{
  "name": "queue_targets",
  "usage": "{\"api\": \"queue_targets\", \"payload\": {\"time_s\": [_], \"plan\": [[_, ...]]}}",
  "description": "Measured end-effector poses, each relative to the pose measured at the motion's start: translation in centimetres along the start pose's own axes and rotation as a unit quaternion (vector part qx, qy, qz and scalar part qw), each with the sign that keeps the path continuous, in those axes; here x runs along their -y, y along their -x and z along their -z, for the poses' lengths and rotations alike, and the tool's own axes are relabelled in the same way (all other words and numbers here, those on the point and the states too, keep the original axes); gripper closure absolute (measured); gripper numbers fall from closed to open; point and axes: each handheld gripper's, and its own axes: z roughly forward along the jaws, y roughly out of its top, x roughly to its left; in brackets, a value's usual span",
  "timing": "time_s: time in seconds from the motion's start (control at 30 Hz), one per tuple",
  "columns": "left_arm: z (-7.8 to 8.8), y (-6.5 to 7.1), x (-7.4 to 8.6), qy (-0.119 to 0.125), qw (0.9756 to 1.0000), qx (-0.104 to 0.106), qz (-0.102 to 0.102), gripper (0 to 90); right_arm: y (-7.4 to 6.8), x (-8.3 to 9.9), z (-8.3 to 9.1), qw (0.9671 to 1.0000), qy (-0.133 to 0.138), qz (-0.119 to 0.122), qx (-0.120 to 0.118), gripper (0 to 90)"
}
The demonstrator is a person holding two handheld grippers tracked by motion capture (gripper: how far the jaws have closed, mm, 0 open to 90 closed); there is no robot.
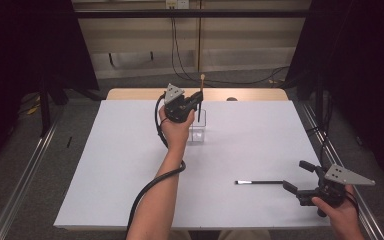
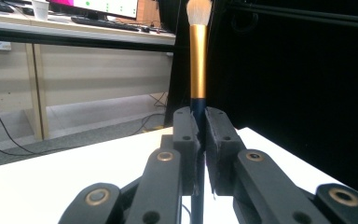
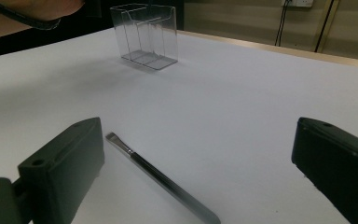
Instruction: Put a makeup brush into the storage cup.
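The white tabletop (image 1: 105,165) has a bare wooden strip (image 1: 130,94) along its far edge; behind it, black cables (image 1: 180,60) hang down a pale wall and trail over the grey floor (image 1: 30,165). In the left gripper view a desk (image 2: 74,28) stands far off with a keyboard (image 2: 102,22), a white cup (image 2: 40,8) and a lit screen (image 2: 107,5); black curtains (image 1: 375,75) close both sides.

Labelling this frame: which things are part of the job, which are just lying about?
In the job:
- makeup brush, clamped upright in left gripper
- clear acrylic organizer
- thin flat brush, before open right gripper

Lying about:
- wall cables
- desk keyboard
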Motion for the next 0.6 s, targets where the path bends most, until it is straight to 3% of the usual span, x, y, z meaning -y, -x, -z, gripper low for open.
{"api": "queue_targets", "payload": {"time_s": [0.6], "plan": [[0.7,-0.4,1.2,-0.007,0.9999,-0.008,-0.009,83.5,-0.1,-0.1,-0.2,1.0,-0.002,0.003,-0.003,1.9]]}}
